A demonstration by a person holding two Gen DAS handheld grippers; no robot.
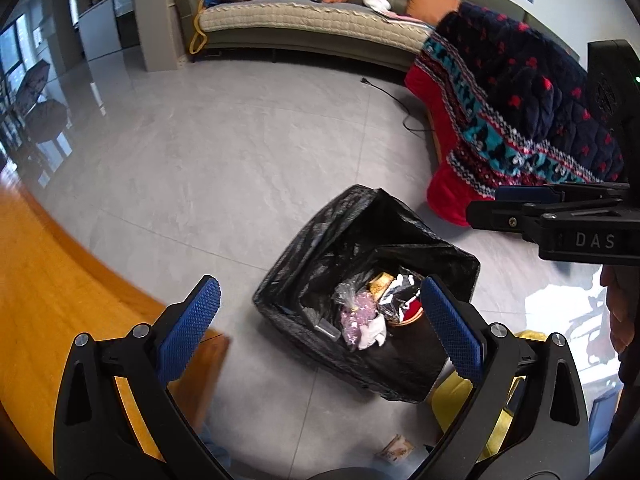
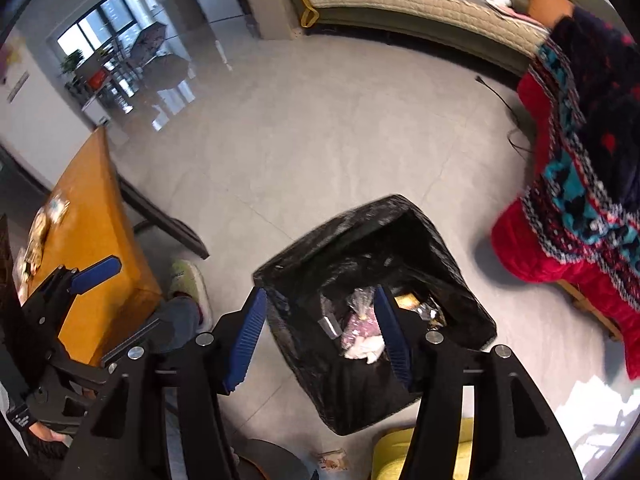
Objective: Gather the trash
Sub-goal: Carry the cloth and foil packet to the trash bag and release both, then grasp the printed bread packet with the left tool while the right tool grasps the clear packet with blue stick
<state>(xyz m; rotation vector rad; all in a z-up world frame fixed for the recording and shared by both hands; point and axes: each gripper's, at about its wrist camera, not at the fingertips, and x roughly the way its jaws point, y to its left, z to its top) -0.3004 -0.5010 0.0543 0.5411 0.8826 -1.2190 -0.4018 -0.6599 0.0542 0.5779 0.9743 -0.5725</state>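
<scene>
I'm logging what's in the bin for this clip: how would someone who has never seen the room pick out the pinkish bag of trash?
Find the bin lined with a black bag on the grey tiled floor, in front of the sofa. Inside, near the middle of the heap, lies a clear plastic bag with pinkish contents, knotted at its top. Unlike the white crumpled tissue beside it, it is see-through.

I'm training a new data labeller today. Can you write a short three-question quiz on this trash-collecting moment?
1. True or false: the left gripper is clamped on a wrapper.
2. Where does the clear bag of pink bits lie?
A. on the wooden table
B. inside the black-lined bin
C. on the sofa
3. What small item lies on the floor beside the bin, near the picture's bottom edge?

Key:
1. False; its jaws are wide open and empty.
2. B
3. A small wrapper
</scene>
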